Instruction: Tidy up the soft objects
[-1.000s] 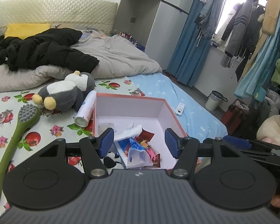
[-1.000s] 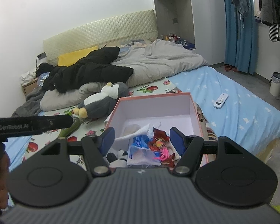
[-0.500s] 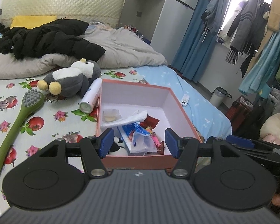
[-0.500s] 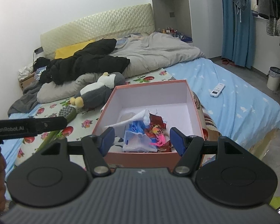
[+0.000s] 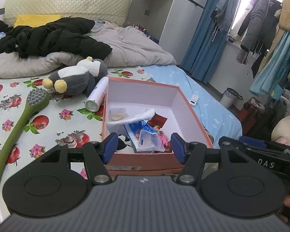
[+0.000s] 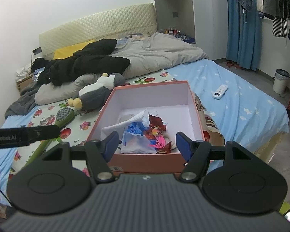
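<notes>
Penguin plush (image 5: 77,77) on bed, beyond and left of left gripper (image 5: 144,147); both grippers' jaws open, empty. Grab body mid-bulk, drop into box (image 5: 187,104).

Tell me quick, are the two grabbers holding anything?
Left gripper: open, holding nothing, in front of the orange box.
Right gripper: open, holding nothing, in front of the same box.

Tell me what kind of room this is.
A lived-in bedroom, most likely: a bed with a padded headboard and rumpled grey duvet, and clothes hanging by the window.
</notes>
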Action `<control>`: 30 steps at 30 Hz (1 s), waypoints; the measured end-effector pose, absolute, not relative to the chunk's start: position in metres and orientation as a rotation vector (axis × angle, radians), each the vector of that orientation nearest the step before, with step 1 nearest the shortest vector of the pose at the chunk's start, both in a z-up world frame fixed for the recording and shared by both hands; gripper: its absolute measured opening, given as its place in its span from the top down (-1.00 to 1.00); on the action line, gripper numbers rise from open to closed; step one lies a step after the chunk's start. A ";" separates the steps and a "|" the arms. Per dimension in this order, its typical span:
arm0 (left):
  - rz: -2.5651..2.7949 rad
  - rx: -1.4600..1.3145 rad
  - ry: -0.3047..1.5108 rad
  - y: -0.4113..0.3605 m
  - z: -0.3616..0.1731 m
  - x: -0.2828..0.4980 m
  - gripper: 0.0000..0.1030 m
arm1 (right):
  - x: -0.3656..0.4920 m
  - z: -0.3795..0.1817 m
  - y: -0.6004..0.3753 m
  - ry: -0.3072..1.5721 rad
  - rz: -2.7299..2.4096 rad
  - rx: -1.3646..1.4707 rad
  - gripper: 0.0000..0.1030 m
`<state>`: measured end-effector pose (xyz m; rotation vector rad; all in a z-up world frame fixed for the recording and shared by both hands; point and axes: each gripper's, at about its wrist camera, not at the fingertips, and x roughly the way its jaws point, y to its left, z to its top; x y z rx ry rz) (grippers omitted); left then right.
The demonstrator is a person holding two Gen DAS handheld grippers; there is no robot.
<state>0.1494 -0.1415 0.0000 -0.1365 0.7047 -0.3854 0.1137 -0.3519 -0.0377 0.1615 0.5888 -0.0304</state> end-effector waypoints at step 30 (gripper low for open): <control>-0.375 -0.134 0.717 -0.136 -0.003 0.141 -0.67 | 0.118 -0.044 -0.353 0.611 -0.037 0.164 -0.44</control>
